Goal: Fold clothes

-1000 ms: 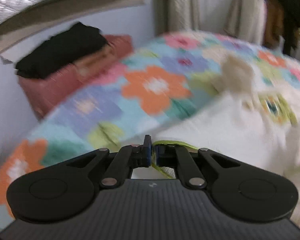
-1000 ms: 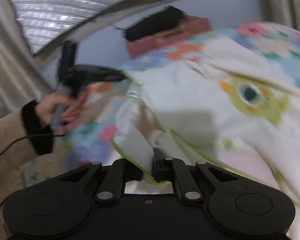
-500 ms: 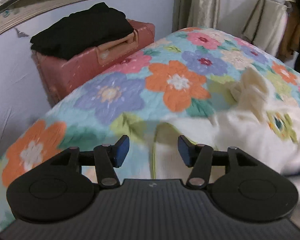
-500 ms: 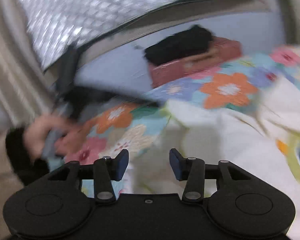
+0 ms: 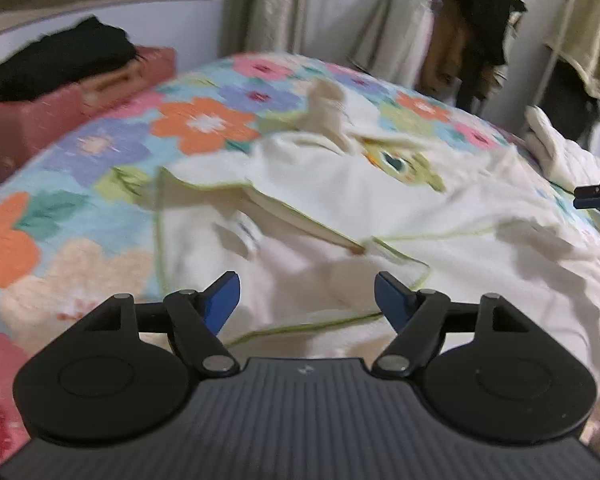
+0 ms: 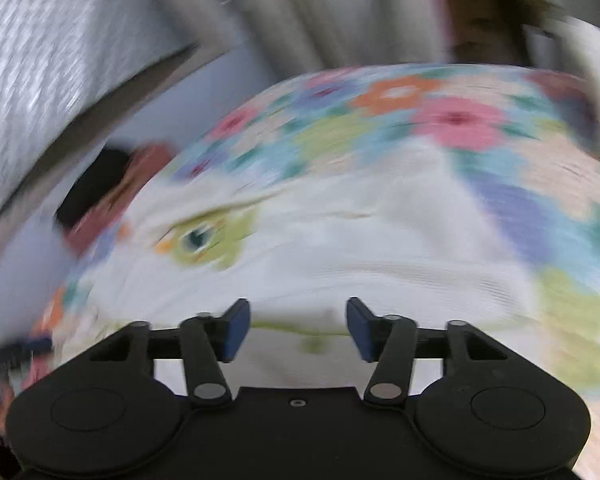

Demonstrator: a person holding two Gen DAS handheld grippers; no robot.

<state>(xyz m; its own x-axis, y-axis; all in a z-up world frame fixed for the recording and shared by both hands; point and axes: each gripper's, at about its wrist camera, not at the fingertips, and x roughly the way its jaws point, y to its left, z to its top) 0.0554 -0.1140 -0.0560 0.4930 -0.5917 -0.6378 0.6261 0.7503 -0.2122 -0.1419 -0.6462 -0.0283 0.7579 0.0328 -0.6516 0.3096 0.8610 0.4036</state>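
A cream garment with green piping and a green-and-orange print [image 5: 400,164] lies spread and rumpled on the flowered bedspread [image 5: 100,152]. My left gripper [image 5: 307,300] is open and empty, just above the garment's near folded edge. In the blurred right wrist view the same garment [image 6: 340,248] lies ahead, and my right gripper [image 6: 296,328] is open and empty over its near green-piped hem. The tip of the right gripper [image 5: 598,196] shows at the right edge of the left wrist view.
A red suitcase [image 5: 72,100] with black clothes [image 5: 56,64] on top stands beside the bed at the far left. Hanging clothes on a rack [image 5: 472,40] stand behind the bed. A white quilted item [image 5: 568,156] lies at the bed's far right.
Both grippers were shut on the garment's green-piped edge a second ago. Both have opened and let it go, and the garment now lies on the bed. Both views have swung right.
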